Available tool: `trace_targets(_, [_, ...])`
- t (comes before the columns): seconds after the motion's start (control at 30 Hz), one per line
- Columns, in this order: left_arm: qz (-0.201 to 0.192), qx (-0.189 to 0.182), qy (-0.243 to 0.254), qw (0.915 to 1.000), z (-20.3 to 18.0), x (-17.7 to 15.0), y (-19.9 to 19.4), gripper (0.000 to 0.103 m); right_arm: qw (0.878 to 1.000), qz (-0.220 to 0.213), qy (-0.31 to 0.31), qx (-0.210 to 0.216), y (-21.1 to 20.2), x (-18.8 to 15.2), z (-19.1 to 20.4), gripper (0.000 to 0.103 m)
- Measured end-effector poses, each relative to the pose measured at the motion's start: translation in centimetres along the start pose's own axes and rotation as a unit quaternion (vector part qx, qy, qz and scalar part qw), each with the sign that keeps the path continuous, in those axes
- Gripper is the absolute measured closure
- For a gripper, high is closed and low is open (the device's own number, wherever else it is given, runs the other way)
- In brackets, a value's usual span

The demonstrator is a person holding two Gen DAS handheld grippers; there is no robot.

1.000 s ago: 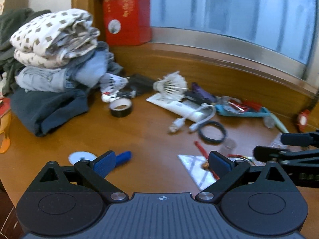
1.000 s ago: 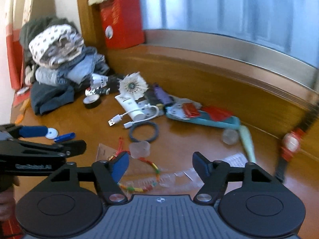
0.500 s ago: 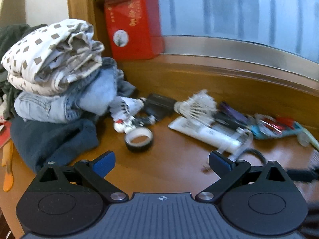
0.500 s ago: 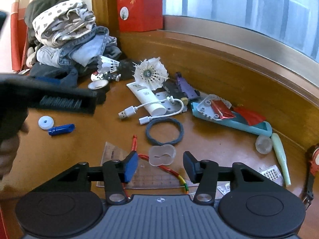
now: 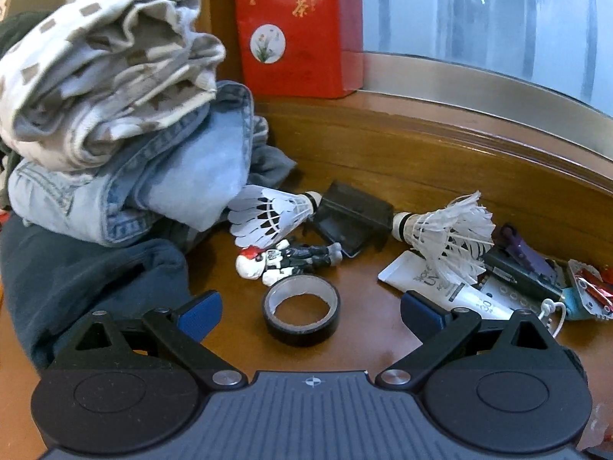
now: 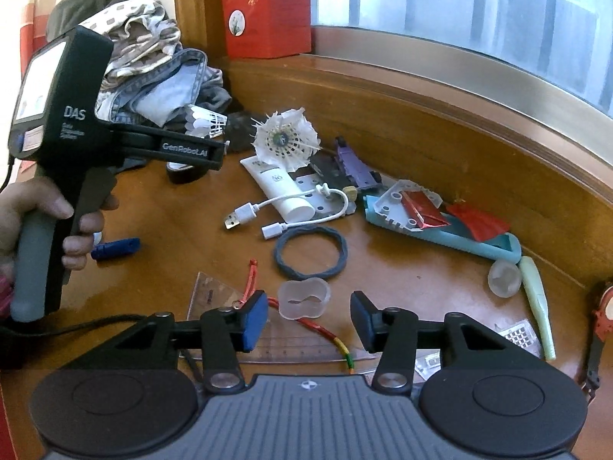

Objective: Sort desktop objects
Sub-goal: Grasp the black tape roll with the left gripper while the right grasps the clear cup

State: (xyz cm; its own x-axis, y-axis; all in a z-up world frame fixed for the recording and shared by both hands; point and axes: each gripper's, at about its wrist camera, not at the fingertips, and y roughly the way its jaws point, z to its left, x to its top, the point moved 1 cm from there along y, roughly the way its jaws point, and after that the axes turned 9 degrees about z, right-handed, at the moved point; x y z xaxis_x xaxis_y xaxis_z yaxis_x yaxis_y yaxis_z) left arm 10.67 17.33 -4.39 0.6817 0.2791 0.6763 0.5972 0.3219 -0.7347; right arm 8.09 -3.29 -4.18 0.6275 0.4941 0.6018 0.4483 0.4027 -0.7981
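Our left tongs (image 5: pixel 310 312) have swung over to the black tape roll (image 5: pixel 301 309), jaws wide and empty around it; our right tongs (image 6: pixel 305 320), narrowed and empty, flank a frosted plastic cap (image 6: pixel 304 298) on the cluttered desk (image 6: pixel 402 176).

Two shuttlecocks lie on the table, one neat (image 5: pixel 272 216) and one frayed (image 5: pixel 448 235), with one roll of black tape (image 5: pixel 301 312), one toy figure (image 5: pixel 285 258) and one white tube (image 6: pixel 281 189). There is also one USB cable (image 6: pixel 287 211), one dark hair ring (image 6: pixel 311 247) and one clear set square (image 6: pixel 264 339). One red tea box (image 5: pixel 297 28) stands behind one pile of folded clothes (image 5: pixel 115 122).
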Motion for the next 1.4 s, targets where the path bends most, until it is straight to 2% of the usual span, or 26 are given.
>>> trace_targets(0.07, [0.004, 0.001, 0.001, 1.0000, -0.1, 0.1, 0.5, 0.003, 1.000, 0.001, 0.002, 0.001, 0.1, 0.0, -0.2, 0.052])
trace_targets(0.23, [0.023, -0.004, -0.006, 0.9997, 0.0, 0.1, 1.7, 0.014, 1.000, 0.006, 0.009, 0.003, 0.7, 0.1, -0.7, 0.053])
trace_targets(0.3, [0.027, -0.004, -0.011, 0.9996, 0.0, 0.0, 2.1, 0.015, 1.000, 0.005, 0.012, 0.004, 0.8, 0.2, -0.9, 0.053])
trace_targets(0.5, [0.017, -0.015, -0.009, 0.9997, -0.2, 0.1, 2.0, 0.033, 1.000, 0.000, 0.001, 0.002, 1.0, 0.2, -0.6, 0.056])
trace_targets(0.73, [0.014, -0.025, -0.006, 0.9996, -0.5, 0.1, 1.8, 0.054, 1.000, 0.000, -0.007, 0.009, 1.1, 0.4, -0.3, 0.079])
trace_targets(0.9, [0.020, -0.024, -0.012, 0.9995, -0.3, 0.1, 1.5, 0.054, 1.000, 0.000, -0.008, 0.010, 1.0, 0.4, -0.4, 0.086])
trace_targets(1.4, [0.027, -0.030, -0.010, 0.9991, -0.6, -0.7, -1.8, 0.054, 1.000, -0.018, 0.004, 0.016, -0.9, -0.1, -0.5, 0.087])
